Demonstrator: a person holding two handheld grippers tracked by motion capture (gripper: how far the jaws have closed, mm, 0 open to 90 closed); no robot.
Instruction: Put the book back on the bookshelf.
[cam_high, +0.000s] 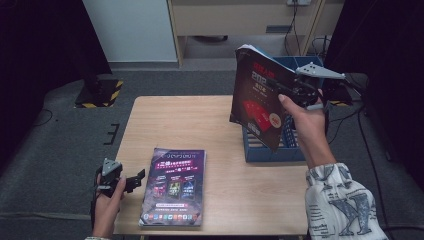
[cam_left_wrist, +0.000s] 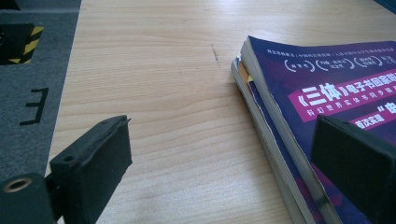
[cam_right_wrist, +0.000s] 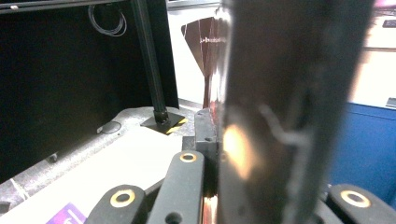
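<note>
A dark book with a red cover design (cam_high: 257, 100) hangs tilted in the air over a blue file box (cam_high: 272, 152). My right gripper (cam_high: 289, 91) is shut on the book's right edge. In the right gripper view the book (cam_right_wrist: 280, 116) stands edge-on, pinched between the jaws of the right gripper (cam_right_wrist: 215, 140). A small stack of purple-covered books (cam_high: 174, 186) lies flat near the table's front edge. My left gripper (cam_high: 134, 181) rests just left of the stack, open. In the left gripper view nothing lies between the jaws of the left gripper (cam_left_wrist: 219, 172), and the stack (cam_left_wrist: 327, 93) sits by the right jaw.
The wooden table (cam_high: 200, 120) has bare room at its middle and back left. The blue box stands at the table's right side and shows as a blue wall (cam_right_wrist: 369, 149) behind the held book. A black stand with a hazard-striped base (cam_high: 100, 92) stands on the floor at the far left.
</note>
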